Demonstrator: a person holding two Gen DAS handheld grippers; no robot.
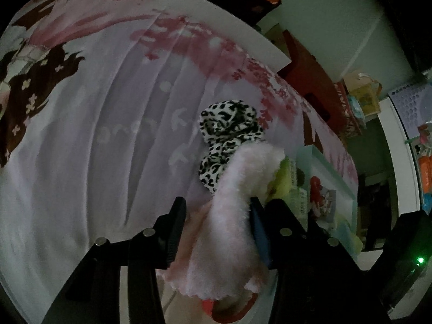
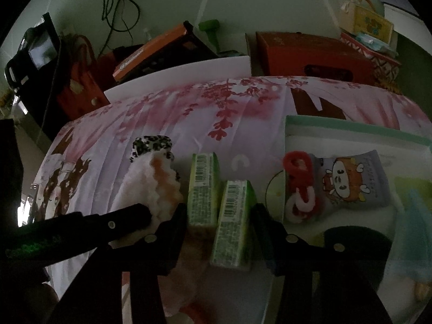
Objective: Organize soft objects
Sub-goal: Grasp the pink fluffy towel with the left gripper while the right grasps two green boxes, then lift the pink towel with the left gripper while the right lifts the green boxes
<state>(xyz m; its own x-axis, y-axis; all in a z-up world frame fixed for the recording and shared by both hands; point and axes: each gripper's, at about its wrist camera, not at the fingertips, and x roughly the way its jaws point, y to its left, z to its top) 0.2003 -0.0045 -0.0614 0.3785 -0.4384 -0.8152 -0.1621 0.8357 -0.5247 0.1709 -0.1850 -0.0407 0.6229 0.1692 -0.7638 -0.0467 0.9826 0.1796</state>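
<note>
In the left wrist view a fluffy pink cloth [image 1: 237, 208] lies between the fingers of my left gripper [image 1: 217, 208], whose jaws stand apart around it. A leopard-print soft item [image 1: 229, 137] lies just beyond it on the floral sheet [image 1: 108, 135]. In the right wrist view my right gripper [image 2: 220, 210] is open over two green packets [image 2: 232, 224] and is empty. The pink cloth [image 2: 154, 186] and leopard item [image 2: 151, 143] show to its left, with the left gripper's finger [image 2: 108, 224] touching the cloth. A red and white fuzzy ring toy [image 2: 299, 183] lies to the right.
A cartoon snack pouch [image 2: 351, 181] and the ring toy rest on a pale tray [image 2: 351, 129] at the right. Red boxes [image 2: 310, 56], an orange box [image 2: 151, 51] and bags stand behind the bed by the wall.
</note>
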